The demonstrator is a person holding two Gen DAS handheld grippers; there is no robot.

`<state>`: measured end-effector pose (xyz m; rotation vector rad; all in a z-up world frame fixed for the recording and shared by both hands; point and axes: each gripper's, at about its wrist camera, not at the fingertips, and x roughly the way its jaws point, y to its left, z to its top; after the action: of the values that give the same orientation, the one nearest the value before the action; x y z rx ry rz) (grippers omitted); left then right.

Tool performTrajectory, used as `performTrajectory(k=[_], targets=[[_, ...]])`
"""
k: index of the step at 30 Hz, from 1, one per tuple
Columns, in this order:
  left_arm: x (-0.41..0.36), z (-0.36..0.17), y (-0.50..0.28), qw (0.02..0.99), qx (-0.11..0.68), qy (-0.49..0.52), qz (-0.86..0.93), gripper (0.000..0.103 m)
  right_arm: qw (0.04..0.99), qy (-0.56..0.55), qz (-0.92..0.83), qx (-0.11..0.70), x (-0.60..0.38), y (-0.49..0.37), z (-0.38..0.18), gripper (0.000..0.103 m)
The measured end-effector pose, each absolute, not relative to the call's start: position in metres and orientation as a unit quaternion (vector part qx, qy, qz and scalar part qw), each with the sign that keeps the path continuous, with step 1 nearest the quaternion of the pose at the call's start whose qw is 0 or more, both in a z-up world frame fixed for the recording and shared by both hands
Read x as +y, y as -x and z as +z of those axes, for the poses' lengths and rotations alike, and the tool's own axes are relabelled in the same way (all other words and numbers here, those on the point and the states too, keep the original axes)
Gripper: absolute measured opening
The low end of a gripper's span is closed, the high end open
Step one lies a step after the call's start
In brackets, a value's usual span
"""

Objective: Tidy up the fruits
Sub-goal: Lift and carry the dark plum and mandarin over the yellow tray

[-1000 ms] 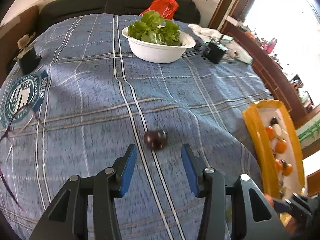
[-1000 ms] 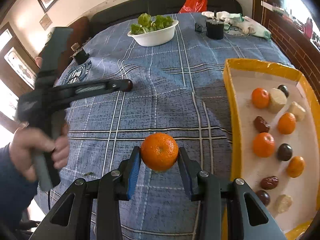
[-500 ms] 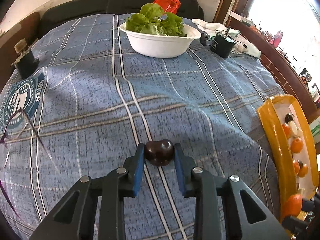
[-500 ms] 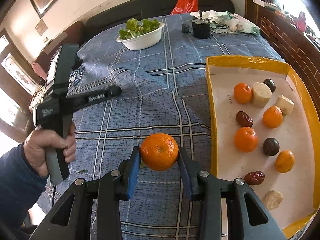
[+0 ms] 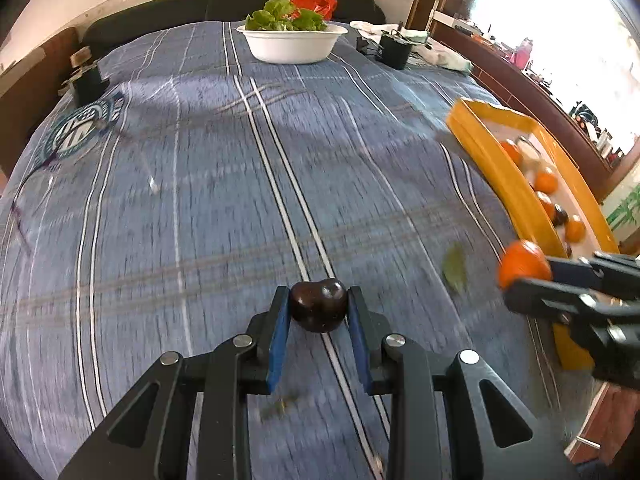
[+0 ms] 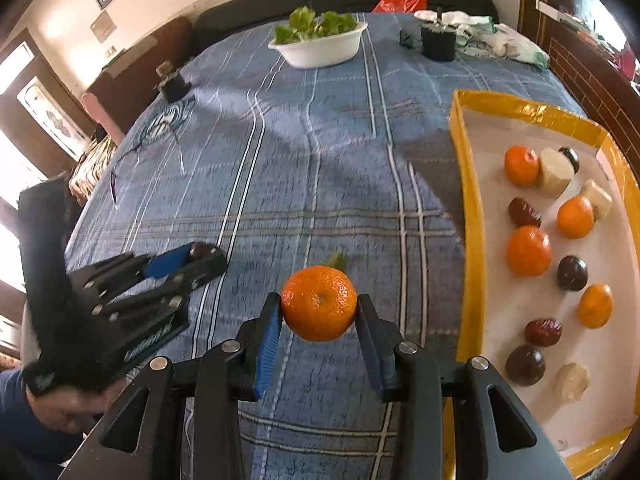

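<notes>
My left gripper (image 5: 319, 310) is shut on a dark purple fruit (image 5: 318, 309) and holds it above the blue plaid cloth. It also shows in the right wrist view (image 6: 202, 254) at the left. My right gripper (image 6: 319, 309) is shut on an orange mandarin (image 6: 319, 302), left of the yellow tray (image 6: 469, 216). It also shows in the left wrist view (image 5: 520, 270) at the right, beside the tray (image 5: 490, 160). The tray holds several mandarins, dark fruits, dates and pale chunks.
A white bowl of lettuce (image 5: 292, 42) stands at the far end of the table, with a black pot (image 5: 394, 52) to its right. A small green leaf (image 5: 454, 268) lies on the cloth near the tray. A dark object (image 5: 86, 80) sits far left.
My left gripper closed on the dark fruit and lifted it off the cloth. My right gripper, still holding the mandarin, shifted and now sits closer to my left gripper.
</notes>
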<state>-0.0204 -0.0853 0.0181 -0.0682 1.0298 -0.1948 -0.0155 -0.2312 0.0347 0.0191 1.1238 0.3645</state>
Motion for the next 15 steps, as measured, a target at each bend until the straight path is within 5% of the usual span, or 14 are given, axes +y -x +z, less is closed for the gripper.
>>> performTrajectory(k=[15], targets=[[-0.117,0.054,0.049,0.891,0.444,-0.043,-0.079,0.027,0.830,-0.013,0.179,0.529,-0.240,0.025,0.043,0.041]])
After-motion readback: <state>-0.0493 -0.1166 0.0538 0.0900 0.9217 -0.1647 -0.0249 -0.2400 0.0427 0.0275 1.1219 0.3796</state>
